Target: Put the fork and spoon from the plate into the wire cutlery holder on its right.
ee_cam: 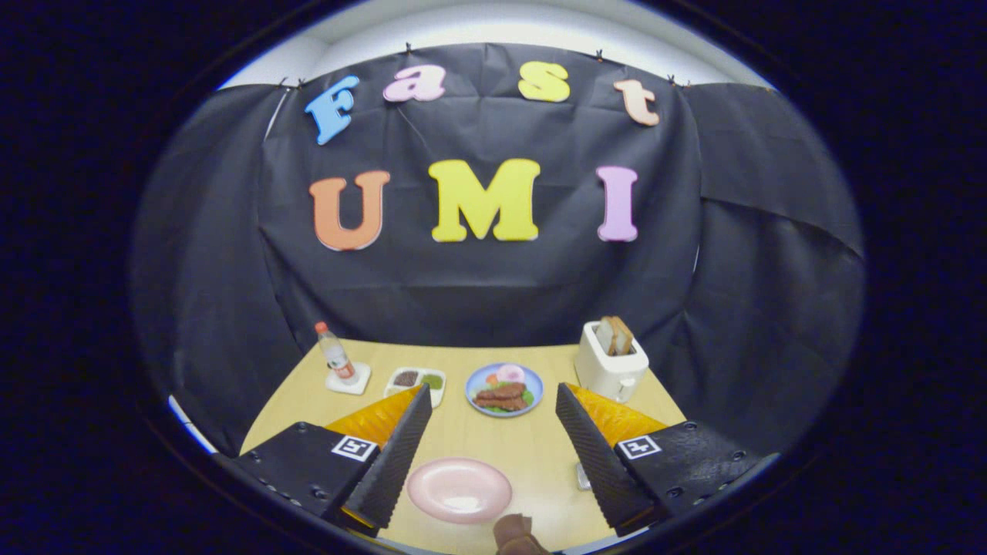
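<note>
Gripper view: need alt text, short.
The gripper hangs open above a wooden table, an empty pink plate between its fingers. Beyond sit a blue plate of food, a white toaster, a bottle and a sauce dish.

The tongs point(491, 401) hang spread wide apart, both fingers point(397, 455) angled inward from the lower frame, gripping nothing between them.

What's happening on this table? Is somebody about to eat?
Not eating, tidying. A person holds a pair of tongs above a light wooden table. Its two fingers are spread wide open, gripping nothing. Between them lies an empty-looking pink oval plate; no fork or spoon is visible on it. Beyond the fingers sit a blue plate of food, a white toaster with bread and a small bottle.
</note>
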